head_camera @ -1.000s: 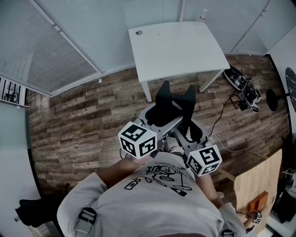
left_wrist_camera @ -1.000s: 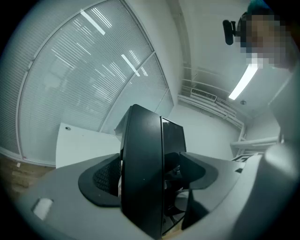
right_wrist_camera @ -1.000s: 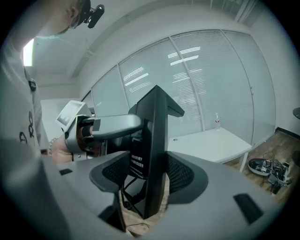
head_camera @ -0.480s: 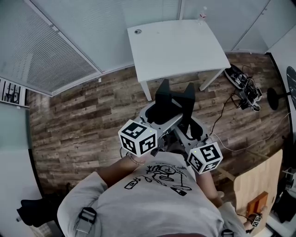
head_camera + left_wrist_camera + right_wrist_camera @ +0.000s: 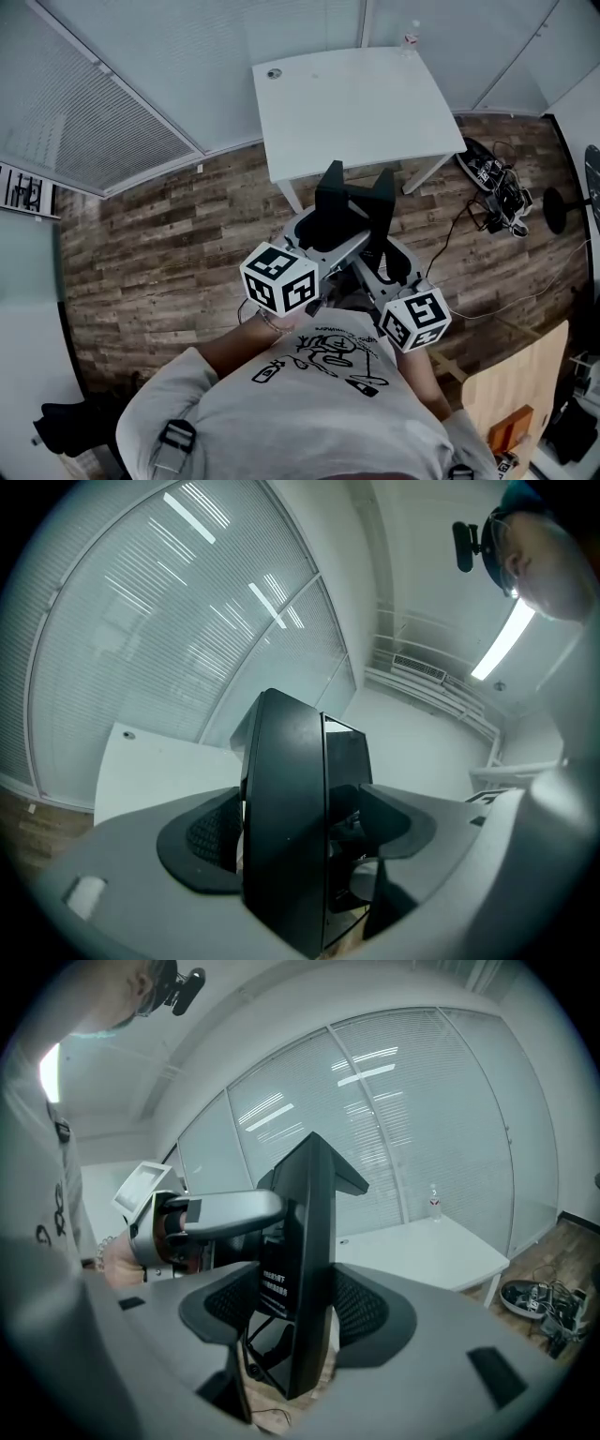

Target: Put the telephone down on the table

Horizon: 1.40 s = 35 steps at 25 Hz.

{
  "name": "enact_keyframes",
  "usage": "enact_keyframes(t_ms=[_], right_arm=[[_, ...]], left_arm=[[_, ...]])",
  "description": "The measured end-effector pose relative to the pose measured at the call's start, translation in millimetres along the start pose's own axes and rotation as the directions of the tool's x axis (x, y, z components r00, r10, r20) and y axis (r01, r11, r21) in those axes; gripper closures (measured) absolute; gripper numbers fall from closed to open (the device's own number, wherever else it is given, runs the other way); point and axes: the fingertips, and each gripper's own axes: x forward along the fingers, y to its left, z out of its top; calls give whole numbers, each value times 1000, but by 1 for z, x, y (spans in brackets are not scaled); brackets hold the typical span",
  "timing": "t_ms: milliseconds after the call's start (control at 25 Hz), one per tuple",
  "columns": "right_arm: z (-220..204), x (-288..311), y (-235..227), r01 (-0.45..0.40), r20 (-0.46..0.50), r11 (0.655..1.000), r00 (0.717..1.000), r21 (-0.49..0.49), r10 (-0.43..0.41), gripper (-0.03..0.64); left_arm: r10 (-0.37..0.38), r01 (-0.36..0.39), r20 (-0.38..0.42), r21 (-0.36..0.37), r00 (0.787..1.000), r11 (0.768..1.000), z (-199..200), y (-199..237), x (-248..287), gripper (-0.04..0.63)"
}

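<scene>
Black ribbed fingers of the left gripper are clamped on one side of the telephone. The right gripper pinches the opposite side the same way, so the set hangs upright between the two, probably gripped from both sides because it is bulky. It is in the air above the wooden floor, short of the white counter ahead, where a small bottle stands at the far edge. Setting down has not begun.
</scene>
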Motion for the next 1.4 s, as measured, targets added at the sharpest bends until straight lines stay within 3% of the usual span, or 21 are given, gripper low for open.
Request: enact_keyframes(t_ms=[680,1400], right_arm=[[46,17,-135,-51,-18,999,999,11,51,385],[58,24,-203,-104,-45,995,994,7,104,385]], left_arm=[[53,-53,-1,-21,999,998,33,6,138,230],[106,-105,17,-47,994,993,37,11,205,230]])
